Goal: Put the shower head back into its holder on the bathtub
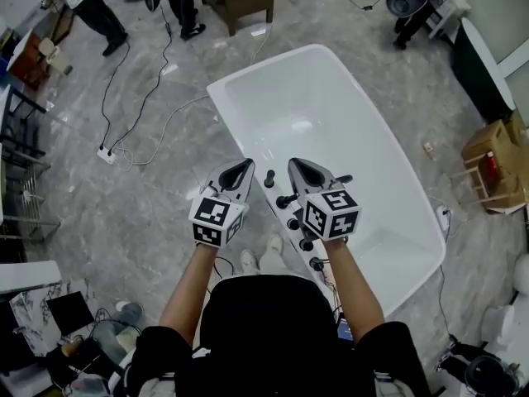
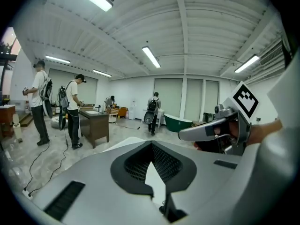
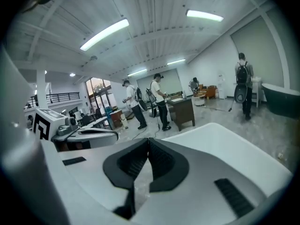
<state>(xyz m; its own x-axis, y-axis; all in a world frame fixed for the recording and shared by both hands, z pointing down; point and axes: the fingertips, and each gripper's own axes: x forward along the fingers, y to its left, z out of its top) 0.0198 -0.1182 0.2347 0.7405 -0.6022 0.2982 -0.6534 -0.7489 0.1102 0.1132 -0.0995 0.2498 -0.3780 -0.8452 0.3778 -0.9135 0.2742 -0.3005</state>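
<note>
Shower head is not clearly made out; it is judged to sit among the black fittings (image 1: pixel 287 200) on the bathtub (image 1: pixel 331 98) rim. Left tool (image 1: pixel 241 168) and right tool (image 1: pixel 299 168) are shut and empty above that rim. It is likely rigid, light, slippery and tugged by its hose, so the handle's middle is best gripped.

Setting: a large open hall set up as a test or demo space.
Floor: grey marble-look floor (image 1: pixel 165 213) across the head view. Loose cables (image 1: pixel 145 98) and a power strip (image 1: pixel 106 154) lie on it at left.
Tubs: a white bathtub (image 1: pixel 347 131) stands free at frame centre. A dark green tub (image 2: pixel 177 123) sits far back in the left gripper view.
Ceiling: ribbed white ceiling (image 2: pixel 197 36) with strip lights (image 2: pixel 151 56).
Furniture: a brown desk (image 2: pixel 95 125), left of centre.
People: several stand about wearing backpacks (image 2: pixel 153 106) — centre and left.
</note>
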